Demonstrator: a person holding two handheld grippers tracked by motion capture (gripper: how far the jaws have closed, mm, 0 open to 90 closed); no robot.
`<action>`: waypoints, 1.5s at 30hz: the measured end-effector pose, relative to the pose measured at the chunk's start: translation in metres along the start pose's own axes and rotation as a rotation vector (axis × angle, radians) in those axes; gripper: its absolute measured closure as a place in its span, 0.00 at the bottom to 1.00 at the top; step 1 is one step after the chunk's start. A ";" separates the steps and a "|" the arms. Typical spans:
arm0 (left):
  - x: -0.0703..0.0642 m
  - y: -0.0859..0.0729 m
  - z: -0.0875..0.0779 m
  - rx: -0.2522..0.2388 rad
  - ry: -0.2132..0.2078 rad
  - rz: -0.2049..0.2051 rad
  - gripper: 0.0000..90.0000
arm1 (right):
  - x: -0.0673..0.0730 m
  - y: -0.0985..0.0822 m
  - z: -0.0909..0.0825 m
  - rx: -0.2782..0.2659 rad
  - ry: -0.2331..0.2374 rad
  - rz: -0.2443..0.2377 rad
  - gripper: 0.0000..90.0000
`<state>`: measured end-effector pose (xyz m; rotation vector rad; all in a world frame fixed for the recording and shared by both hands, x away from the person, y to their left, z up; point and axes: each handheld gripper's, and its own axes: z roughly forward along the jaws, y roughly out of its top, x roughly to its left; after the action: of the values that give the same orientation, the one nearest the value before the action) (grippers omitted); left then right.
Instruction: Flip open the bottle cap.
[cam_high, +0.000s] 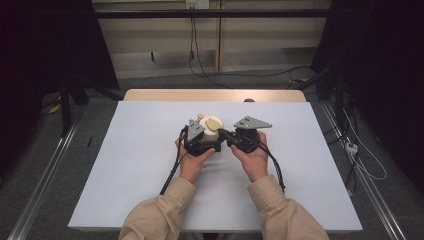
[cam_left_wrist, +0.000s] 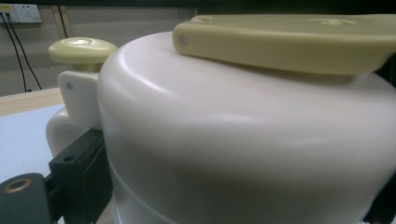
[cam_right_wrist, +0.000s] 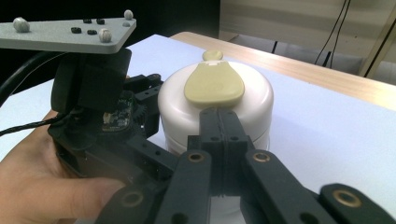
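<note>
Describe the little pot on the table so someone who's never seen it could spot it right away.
On the pale blue table top, look at the middle, between the two hand-held grippers. There sits a squat, round, cream-white pot. A flat yellowish-green lid tab on top sets it apart from the black grippers.

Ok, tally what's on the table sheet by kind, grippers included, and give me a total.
White container with yellow-green lid: 1
Handheld grippers: 2, the left gripper and the right gripper
Total: 3
</note>
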<state>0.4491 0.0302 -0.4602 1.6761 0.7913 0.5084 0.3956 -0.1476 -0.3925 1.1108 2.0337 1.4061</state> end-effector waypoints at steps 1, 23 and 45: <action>0.000 0.000 0.000 -0.001 0.000 -0.006 0.08 | 0.000 0.001 0.000 0.001 -0.002 0.000 1.00; 0.000 0.000 0.000 0.000 0.001 -0.008 0.08 | 0.000 0.012 0.003 -0.019 0.007 0.009 1.00; 0.000 0.000 0.000 0.000 0.001 -0.002 0.08 | -0.001 0.015 0.009 -0.030 0.006 0.004 1.00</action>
<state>0.4490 0.0299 -0.4601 1.6751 0.7941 0.5078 0.4082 -0.1411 -0.3822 1.0998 2.0092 1.4393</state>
